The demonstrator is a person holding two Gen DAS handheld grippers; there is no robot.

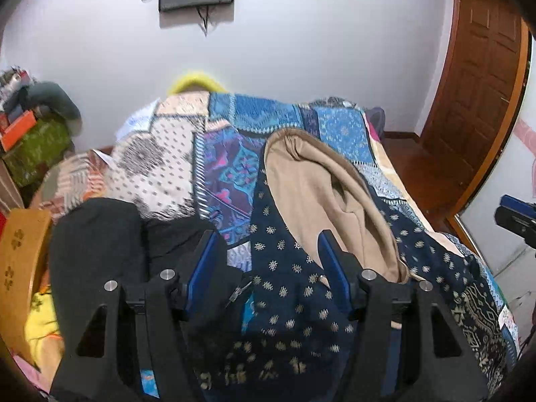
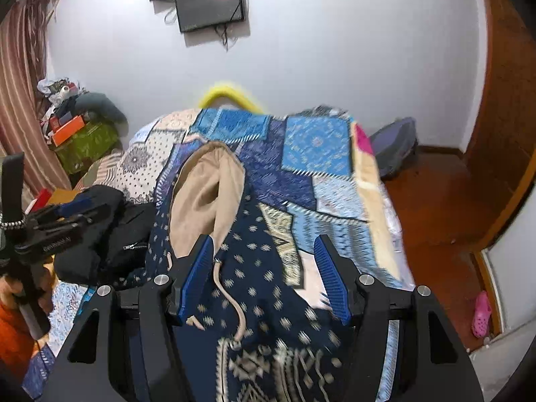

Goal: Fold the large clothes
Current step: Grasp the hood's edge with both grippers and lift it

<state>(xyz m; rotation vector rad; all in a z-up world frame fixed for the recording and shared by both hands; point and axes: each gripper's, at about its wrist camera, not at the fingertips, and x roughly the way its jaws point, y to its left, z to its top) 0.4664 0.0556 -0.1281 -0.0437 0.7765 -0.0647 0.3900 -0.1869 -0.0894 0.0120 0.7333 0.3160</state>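
Up front in the left wrist view, the left gripper [image 1: 266,258] hangs spread wide over a navy hoodie [image 1: 294,305] lying on the patchwork bedspread [image 1: 231,154], beside black clothes [image 1: 97,251]. Seen from the right wrist, the right gripper [image 2: 264,264] is likewise spread apart, pinching nothing, above the hoodie's drawstring [image 2: 231,298] and tan hood lining [image 2: 204,197].

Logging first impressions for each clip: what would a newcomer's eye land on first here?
Most striking is the navy patterned hoodie spread on the bed, its tan-lined hood gaping open toward the far wall. Under it lies a bright blue patchwork bedspread, and a black garment is heaped at the left of the bed. Both the left gripper and the right gripper hover open over the hoodie.
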